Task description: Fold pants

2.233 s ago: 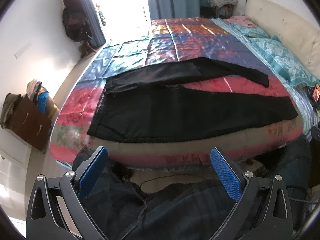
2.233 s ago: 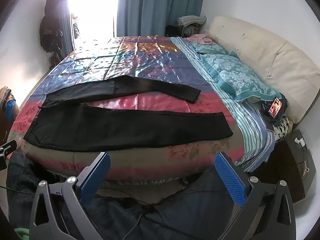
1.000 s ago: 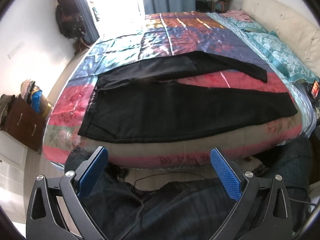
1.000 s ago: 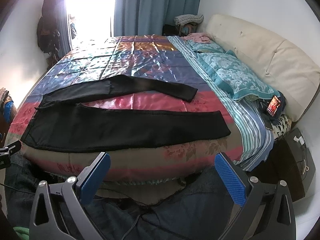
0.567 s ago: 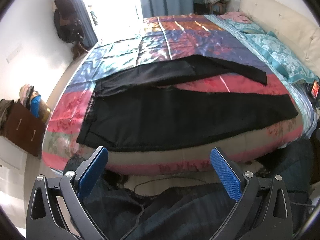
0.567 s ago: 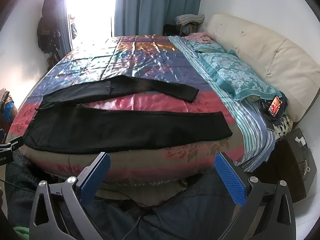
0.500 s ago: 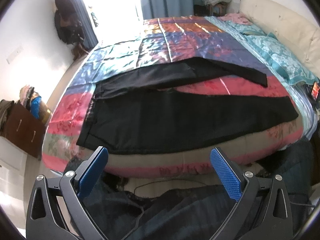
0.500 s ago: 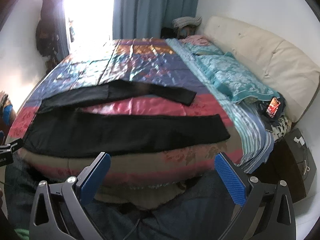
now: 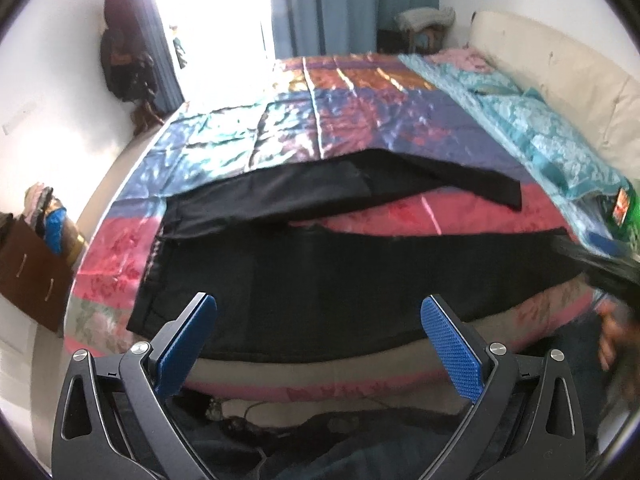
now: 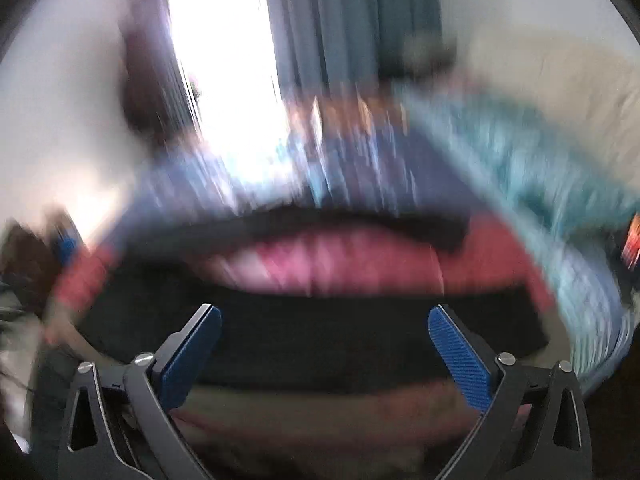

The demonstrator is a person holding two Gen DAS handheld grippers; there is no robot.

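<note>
Black pants (image 9: pixel 340 276) lie flat across the near part of the bed, waist at the left, both legs spread apart and running right. My left gripper (image 9: pixel 318 324) is open and empty, just above the near edge of the pants by the waist end. My right gripper (image 10: pixel 325 338) is open and empty over the near leg of the pants (image 10: pixel 320 344); that view is heavily blurred. The right gripper's dark body (image 9: pixel 600 268) shows blurred at the right edge of the left wrist view.
The bed has a shiny patchwork cover (image 9: pixel 360 120) and teal pillows (image 9: pixel 540 128) by a cream headboard (image 9: pixel 560 68). A phone (image 9: pixel 622 206) lies at the right bed edge. A brown cabinet (image 9: pixel 28 272) stands left. Dark cloth (image 9: pixel 320 440) lies below the grippers.
Both grippers have moved forward and closer to the pants. The right one moves fast, blurring its view, and has come into the left wrist view at the right.
</note>
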